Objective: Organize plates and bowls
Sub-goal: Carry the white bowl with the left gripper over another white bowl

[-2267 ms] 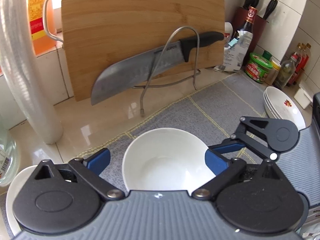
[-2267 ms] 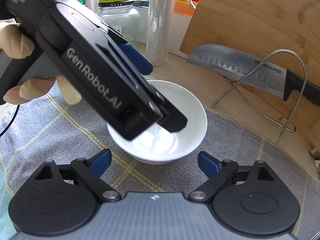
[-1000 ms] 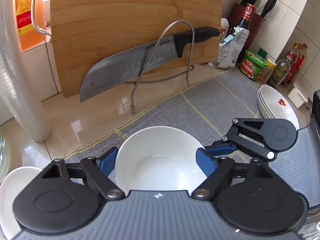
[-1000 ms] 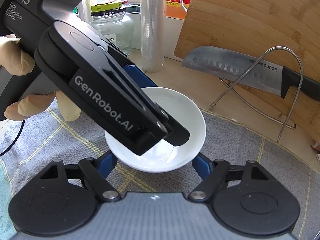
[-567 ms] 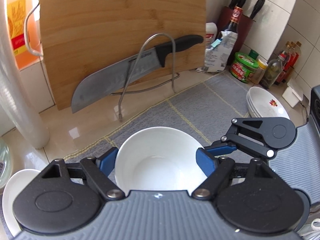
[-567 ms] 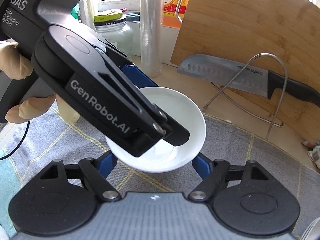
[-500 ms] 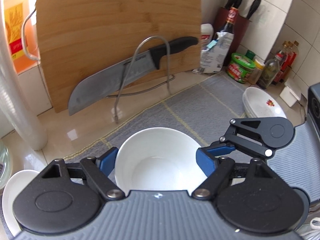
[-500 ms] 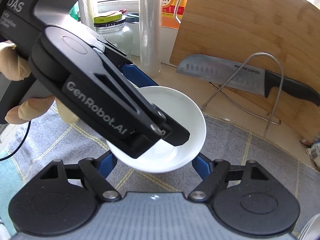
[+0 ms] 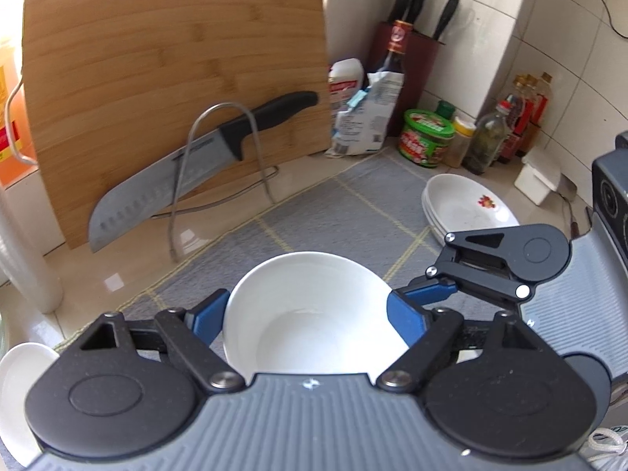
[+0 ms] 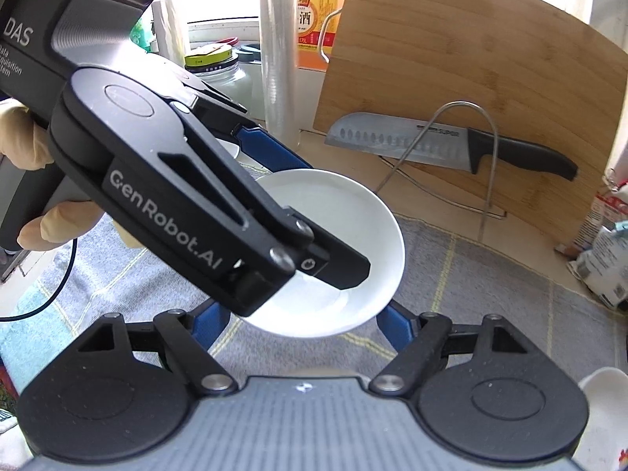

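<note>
Both grippers clamp bowl (image 9: 314, 314), now lifted off mat (image 9: 353, 212); left gripper (image 9: 310, 314) jaws just eased wider, right gripper (image 10: 302, 320) equally closed on rim. Carry toward plate stack (image 9: 467, 204) beside bowl.

White plate (image 9: 15, 384) cut off at left edge, jar (image 10: 223, 74) half hidden behind left gripper (image 10: 298, 212)

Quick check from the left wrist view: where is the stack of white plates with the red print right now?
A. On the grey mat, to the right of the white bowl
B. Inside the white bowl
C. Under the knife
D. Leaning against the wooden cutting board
A: the stack of plates lies flat on the grey mat, to the right of and beyond the white bowl, apart from the cutting board and the knife.
</note>
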`<control>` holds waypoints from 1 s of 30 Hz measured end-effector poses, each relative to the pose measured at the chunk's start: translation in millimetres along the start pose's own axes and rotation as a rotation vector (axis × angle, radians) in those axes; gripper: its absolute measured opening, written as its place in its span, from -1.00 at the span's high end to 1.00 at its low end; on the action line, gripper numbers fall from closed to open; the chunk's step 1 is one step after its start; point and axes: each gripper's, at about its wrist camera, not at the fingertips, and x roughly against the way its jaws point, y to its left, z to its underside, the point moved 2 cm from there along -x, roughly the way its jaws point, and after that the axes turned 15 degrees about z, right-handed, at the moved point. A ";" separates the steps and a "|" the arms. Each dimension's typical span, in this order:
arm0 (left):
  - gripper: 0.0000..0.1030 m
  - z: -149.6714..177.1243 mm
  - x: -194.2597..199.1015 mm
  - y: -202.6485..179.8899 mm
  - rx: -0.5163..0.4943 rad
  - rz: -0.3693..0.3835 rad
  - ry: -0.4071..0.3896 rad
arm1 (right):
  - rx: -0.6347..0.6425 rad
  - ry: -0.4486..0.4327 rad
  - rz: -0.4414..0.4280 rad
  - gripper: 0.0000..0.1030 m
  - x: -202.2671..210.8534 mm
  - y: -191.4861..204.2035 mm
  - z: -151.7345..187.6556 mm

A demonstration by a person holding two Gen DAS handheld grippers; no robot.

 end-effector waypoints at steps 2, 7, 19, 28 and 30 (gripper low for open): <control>-0.65 -0.2 -0.9 -6.6 -0.003 0.005 -0.002 | 0.000 -0.003 0.009 -0.64 5.8 -0.2 3.5; -0.65 0.5 -4.5 -22.4 -0.007 0.021 -0.001 | 0.001 -0.003 0.022 -0.65 22.5 -3.3 14.8; -0.66 4.3 -20.7 -55.1 -0.010 0.043 0.016 | -0.008 0.023 0.030 -0.64 44.5 -15.1 39.2; -0.75 17.0 -31.1 -68.1 0.026 0.061 0.032 | 0.003 0.049 0.012 -0.64 54.2 -16.7 54.3; -0.75 18.8 -33.4 -69.9 0.032 0.065 0.033 | 0.004 0.057 0.010 -0.65 54.1 -17.2 57.0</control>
